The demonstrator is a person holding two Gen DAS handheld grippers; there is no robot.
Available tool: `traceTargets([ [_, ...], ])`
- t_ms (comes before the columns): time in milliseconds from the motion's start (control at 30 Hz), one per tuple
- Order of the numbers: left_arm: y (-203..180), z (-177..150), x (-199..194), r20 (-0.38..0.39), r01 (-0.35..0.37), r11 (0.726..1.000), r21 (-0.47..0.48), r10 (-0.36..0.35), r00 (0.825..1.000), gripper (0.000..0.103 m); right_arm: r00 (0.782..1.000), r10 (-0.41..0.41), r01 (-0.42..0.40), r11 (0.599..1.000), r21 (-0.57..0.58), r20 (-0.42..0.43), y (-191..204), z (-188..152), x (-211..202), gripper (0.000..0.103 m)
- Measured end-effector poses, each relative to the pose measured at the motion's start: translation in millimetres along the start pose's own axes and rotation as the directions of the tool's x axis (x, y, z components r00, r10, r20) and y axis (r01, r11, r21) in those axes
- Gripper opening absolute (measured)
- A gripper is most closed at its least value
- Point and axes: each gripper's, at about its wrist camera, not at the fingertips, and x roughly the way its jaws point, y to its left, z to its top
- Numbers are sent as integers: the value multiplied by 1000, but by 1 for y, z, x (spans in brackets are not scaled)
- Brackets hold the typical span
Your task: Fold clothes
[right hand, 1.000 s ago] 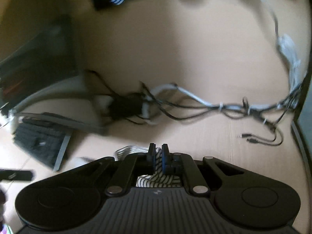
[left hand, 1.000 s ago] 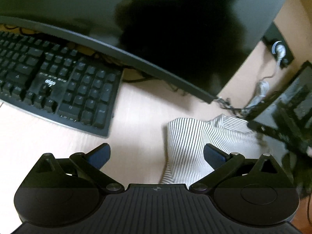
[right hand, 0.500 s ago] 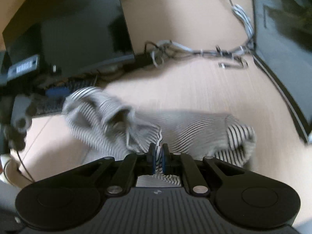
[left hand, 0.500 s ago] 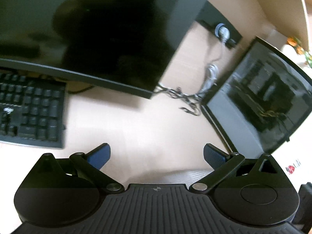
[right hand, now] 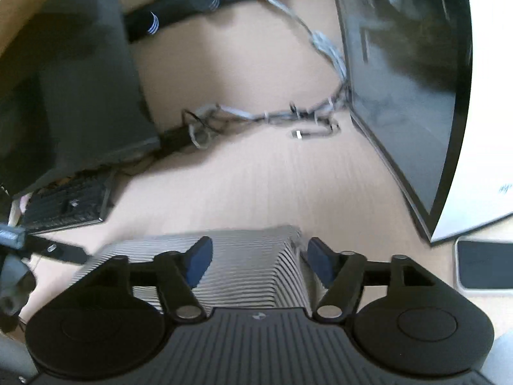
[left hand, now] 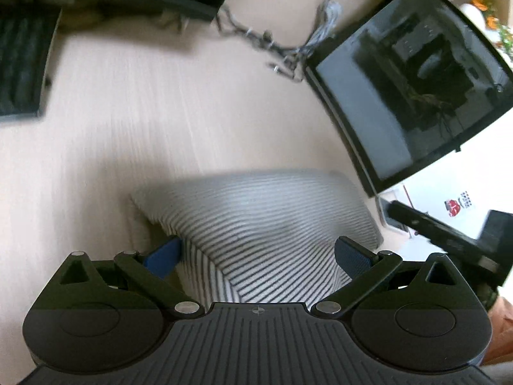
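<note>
While both grippers gape, striped garment (left hand: 266, 221) lies beneath.

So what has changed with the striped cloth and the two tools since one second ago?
The right tool was shut on the striped cloth and carried it across the desk; its jaws have just been opening, and the cloth now lies released and folded between them. The left tool swung over the cloth, staying open.

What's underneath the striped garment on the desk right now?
The striped garment lies folded on the light wooden desk, which shows bare along its edges. Whatever sits beneath its middle is covered by the cloth. Nothing sticks out from under it.
</note>
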Motion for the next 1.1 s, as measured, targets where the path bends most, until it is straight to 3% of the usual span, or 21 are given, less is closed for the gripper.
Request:
traceTargets([
  [133, 11, -1, 20, -38, 7, 997, -83, -10, 999, 103, 991, 17, -14, 1000, 25, -134, -7, -12, 42, 71],
  [167, 14, 0, 24, -38, 12, 995, -100, -15, 999, 103, 987, 36, -32, 999, 29, -154, -7, -14, 50, 58],
  [200, 16, 1, 27, -32, 12, 994, -111, -15, 999, 103, 986, 43, -41, 999, 12, -164, -5, -13, 57, 54],
  [367, 23, 22, 43, 40, 4, 990, -140, 1, 999, 102, 980, 92, -100, 994, -36, -178, 4, 7, 90, 45],
  [500, 27, 64, 64, 133, -55, 989, -136, 73, 988, 100, 986, 89, -96, 994, -43, -141, -3, 38, 128, 45],
  [600, 32, 96, 76, 185, -122, 982, -142, 147, 972, 92, 990, 84, -90, 995, -43, -113, -10, 67, 164, 45],
  [733, 35, 109, 62, 211, -201, 970, -138, 227, 951, 90, 995, 44, -55, 991, -120, -92, -19, 93, 186, 59],
  [767, 34, 107, 56, 212, -204, 970, -133, 229, 950, 90, 996, 28, -41, 988, -149, -88, -21, 98, 188, 70],
  [867, 33, 99, 40, 204, -178, 976, -123, 200, 958, 92, 997, -30, 11, 971, -239, -78, -33, 98, 177, 84],
  [967, 29, 91, 36, 193, -108, 987, -117, 129, 973, 95, 993, -101, 80, 962, -262, -69, -45, 93, 161, 84],
  [1033, 27, 88, 40, 182, -83, 990, -114, 103, 978, 95, 995, -90, 79, 975, -206, -44, -52, 91, 145, 82],
  [1100, 29, 87, 49, 163, -107, 987, -123, 126, 978, 95, 999, -29, 26, 992, -120, -27, -55, 91, 136, 81],
])
